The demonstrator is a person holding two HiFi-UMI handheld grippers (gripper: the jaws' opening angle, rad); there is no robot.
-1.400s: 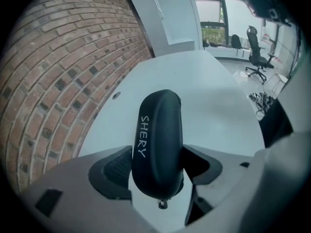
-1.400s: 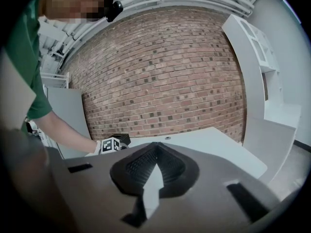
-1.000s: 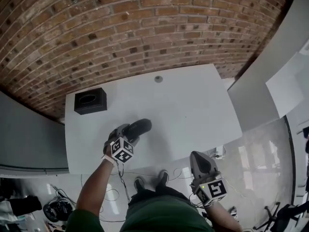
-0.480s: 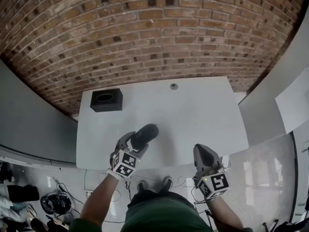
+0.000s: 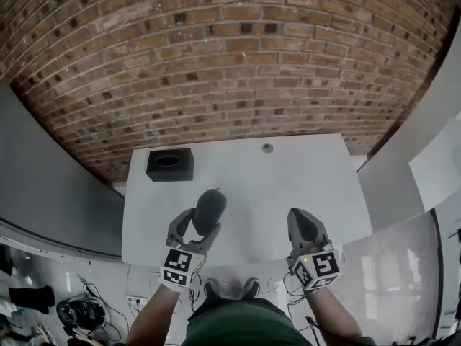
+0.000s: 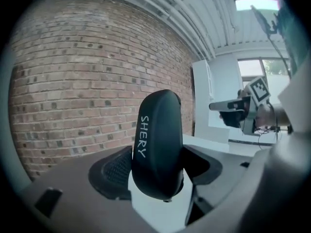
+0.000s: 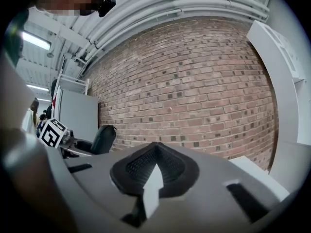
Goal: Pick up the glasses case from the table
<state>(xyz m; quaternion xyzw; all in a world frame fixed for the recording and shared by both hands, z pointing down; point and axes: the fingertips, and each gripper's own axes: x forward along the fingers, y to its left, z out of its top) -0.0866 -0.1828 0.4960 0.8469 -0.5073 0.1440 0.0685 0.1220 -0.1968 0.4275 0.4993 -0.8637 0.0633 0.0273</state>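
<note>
Place: I seem to be in a lab or workshop.
Wall: bare brick wall (image 5: pixel 230 63).
Furniture: plain white table (image 5: pixel 317 182).
Floor: loose cables (image 5: pixel 141 295) below me.
Ceiling: exposed pipes (image 7: pixel 160 6), strip light (image 7: pixel 36 40).

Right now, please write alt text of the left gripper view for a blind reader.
The left gripper is shut on a dark glasses case printed SHERY in white. A brick wall fills the background.

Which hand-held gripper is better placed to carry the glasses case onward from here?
Left. The left hand-held gripper is shut on the glasses case; the right hand-held gripper is shut on nothing, apart from it.
</note>
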